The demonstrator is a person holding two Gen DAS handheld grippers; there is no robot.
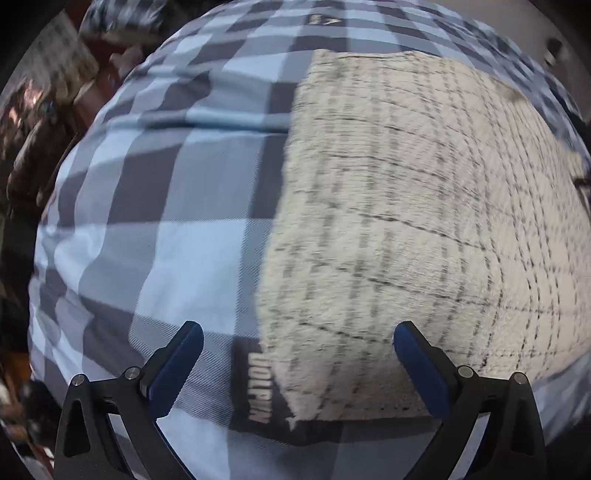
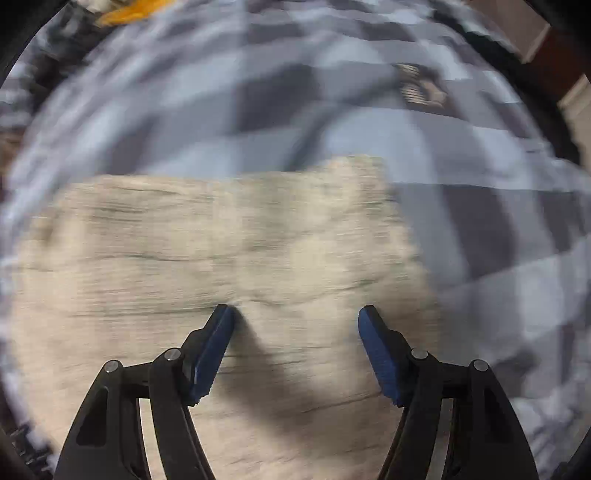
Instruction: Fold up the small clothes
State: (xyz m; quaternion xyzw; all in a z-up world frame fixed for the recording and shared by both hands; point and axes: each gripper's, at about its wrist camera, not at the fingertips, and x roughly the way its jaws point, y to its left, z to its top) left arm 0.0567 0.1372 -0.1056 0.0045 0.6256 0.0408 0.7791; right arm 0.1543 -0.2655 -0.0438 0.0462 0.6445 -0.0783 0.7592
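Note:
A cream fleecy cloth with a thin dark grid pattern (image 1: 424, 221) lies flat on a blue-and-grey checked bedspread (image 1: 147, 240). My left gripper (image 1: 297, 338) is open and empty, hovering over the cloth's near left edge. In the right wrist view the same cloth (image 2: 221, 251) fills the lower half, blurred by motion. My right gripper (image 2: 297, 317) is open and empty just above the cloth's surface.
The checked bedspread (image 2: 480, 229) extends around the cloth on all sides. A dark label with pale lettering (image 1: 260, 387) lies by the cloth's near corner. Dark clutter (image 1: 33, 129) lies beyond the bed's left edge. Something orange (image 2: 129, 13) shows at the far left.

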